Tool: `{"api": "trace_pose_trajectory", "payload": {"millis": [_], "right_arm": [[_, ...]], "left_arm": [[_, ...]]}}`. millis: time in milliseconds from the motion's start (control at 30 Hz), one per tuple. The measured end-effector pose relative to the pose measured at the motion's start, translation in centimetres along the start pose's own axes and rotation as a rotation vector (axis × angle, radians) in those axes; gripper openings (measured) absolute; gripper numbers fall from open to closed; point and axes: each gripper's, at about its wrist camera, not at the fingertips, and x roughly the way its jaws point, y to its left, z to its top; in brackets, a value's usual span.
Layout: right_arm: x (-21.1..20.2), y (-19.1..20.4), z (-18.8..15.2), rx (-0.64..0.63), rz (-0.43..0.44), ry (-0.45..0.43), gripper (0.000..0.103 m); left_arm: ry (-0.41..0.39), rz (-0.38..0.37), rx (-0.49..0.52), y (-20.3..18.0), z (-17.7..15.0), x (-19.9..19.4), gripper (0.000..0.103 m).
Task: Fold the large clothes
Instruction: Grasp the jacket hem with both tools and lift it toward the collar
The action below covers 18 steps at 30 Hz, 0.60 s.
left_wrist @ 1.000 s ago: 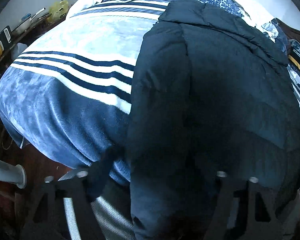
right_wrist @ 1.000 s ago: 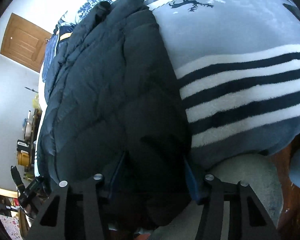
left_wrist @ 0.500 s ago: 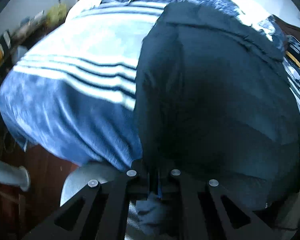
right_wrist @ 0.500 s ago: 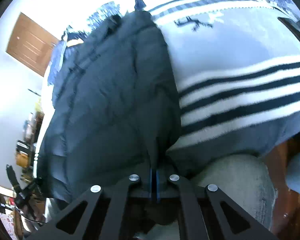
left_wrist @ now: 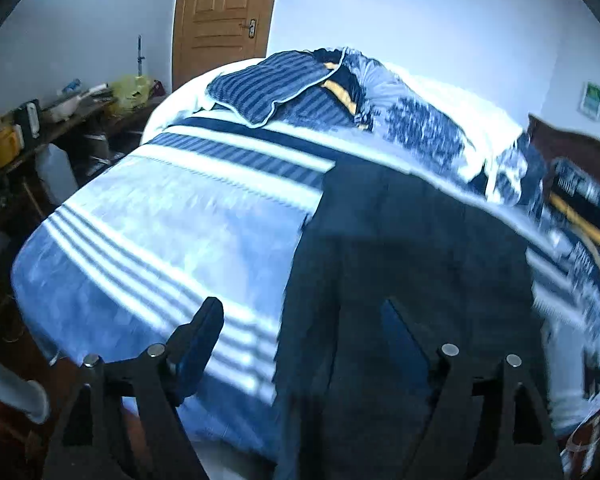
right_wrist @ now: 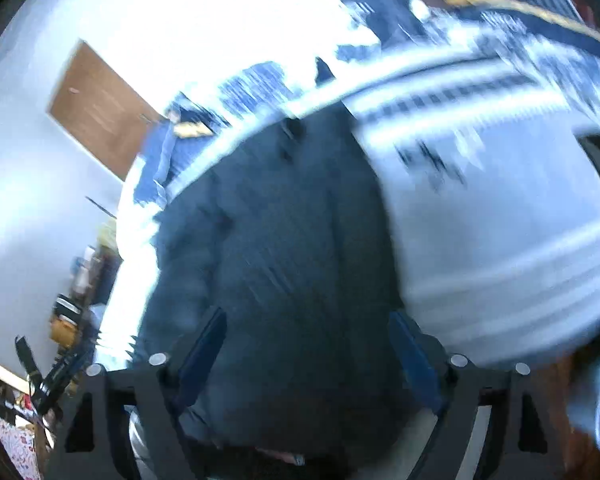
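The dark jacket (left_wrist: pixel 412 264) lies on the bed beyond both just-opened jaws.

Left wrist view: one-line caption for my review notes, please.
Open left gripper above a dark padded jacket lying on a blue-and-white striped blanket, wooden door behind.

The left gripper (left_wrist: pixel 300 332) is black, with two flat fingers (left_wrist: pixel 198 336) that have dark blue pads. Round silver screws sit on its black frame with triangle holes. The right gripper (right_wrist: pixel 308 344) looks the same: black frame, blue pads, silver screws.
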Motion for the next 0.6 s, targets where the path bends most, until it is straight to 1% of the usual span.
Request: {"api": "trace_pose_trajectory", "payload": {"millis": [33,100,133,167,200,267,333,400,433,500,533,600], "right_arm": [[0.5,0.4,1.6,-0.011,0.006,0.006,0.086],[1.5,1.0,4.1,-0.014,0.038,0.0,0.086],[2.4,1.1,6.1,-0.01,0.074,0.006,0.086],[3.2,1.2,7.5,0.0,0.098,0.015,0.086],[4.1,1.0,8.7,0.015,0.116,0.023,0.086],[7.2,0.6,12.0,0.044,0.145,0.066,0.086],[9.9,0.4,14.8,0.036,0.148,0.094,0.086],[12.9,-0.8,17.6,0.06,0.138,0.125,0.086],[15.1,-1.7,19.3,0.093,0.142,0.148,0.086],[18.4,-3.3,21.8,0.135,0.133,0.174,0.086],[20.2,-4.2,23.2,0.159,0.121,0.18,0.086],[23.7,-6.2,25.5,0.217,0.125,0.203,0.086]], "left_arm": [[-0.001,-0.011,-0.019,0.1,1.9,1.0,0.082],[-0.009,-0.001,-0.016,-0.4,4.8,3.2,0.083],[0.003,0.002,-0.001,-0.9,6.5,4.6,0.083],[0.018,0.001,0.008,-1.2,7.6,6.2,0.083],[0.032,0.008,0.018,-1.5,8.8,8.0,0.083],[0.072,0.033,0.066,-2.5,11.2,11.0,0.083],[0.116,0.035,0.101,-3.4,14.0,14.8,0.083],[0.153,0.033,0.098,-4.1,15.9,18.3,0.083],[0.178,0.032,0.093,-4.5,16.9,20.6,0.083],[0.227,0.047,0.092,-5.1,18.0,24.5,0.083],[0.261,0.046,0.094,-5.6,18.7,27.3,0.083],[0.304,0.029,0.084,-6.0,19.3,30.7,0.083]]}}
